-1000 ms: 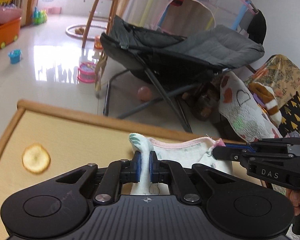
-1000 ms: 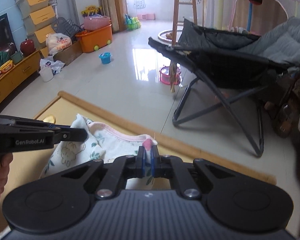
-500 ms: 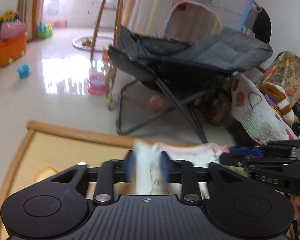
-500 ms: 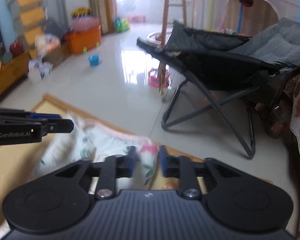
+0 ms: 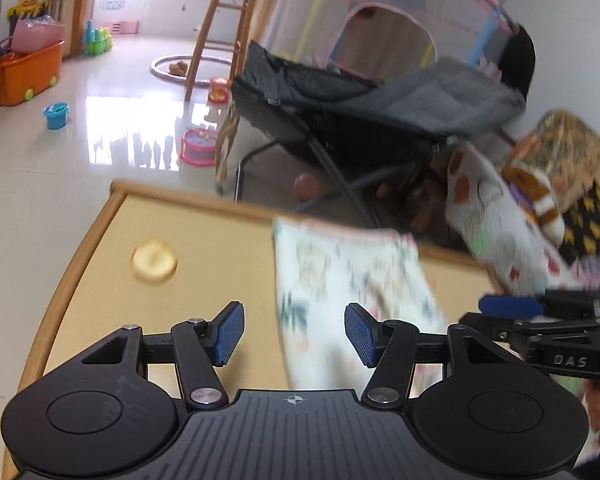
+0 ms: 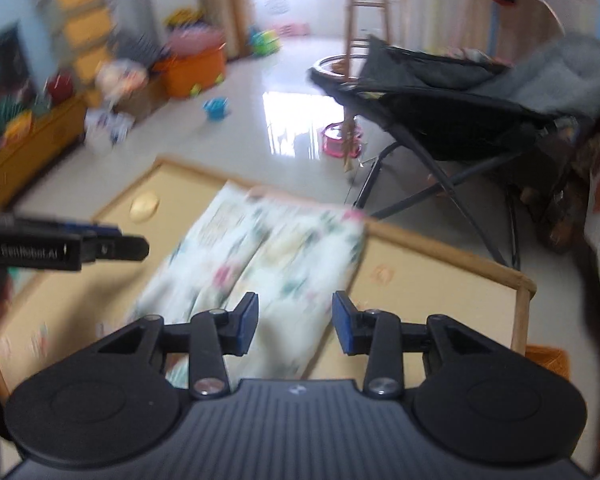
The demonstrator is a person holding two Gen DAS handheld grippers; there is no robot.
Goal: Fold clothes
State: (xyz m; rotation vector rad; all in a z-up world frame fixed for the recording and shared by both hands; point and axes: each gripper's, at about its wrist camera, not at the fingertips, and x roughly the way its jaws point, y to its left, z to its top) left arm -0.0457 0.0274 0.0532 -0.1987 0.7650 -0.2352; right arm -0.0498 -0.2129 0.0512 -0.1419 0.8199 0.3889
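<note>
The left gripper (image 5: 294, 334) and right gripper (image 6: 294, 324) have just been opening; both stand part-open, pads clear of the floral garment (image 6: 268, 256), which lies folded on the tan table (image 5: 100, 288). Judged best practice: withdraw both grippers without snagging the fold, then regrip at the cloth's edges for the next fold.

Two black hand-held grippers

The left hand-held gripper (image 5: 294, 334) and right hand-held gripper (image 6: 294, 324) are showing blue ribbed pads, silver screws.

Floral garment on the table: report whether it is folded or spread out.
Folded, as far as the blur shows: the floral garment lies as a narrow strip on the table, its far hem straight. Layers cannot be counted.
</note>
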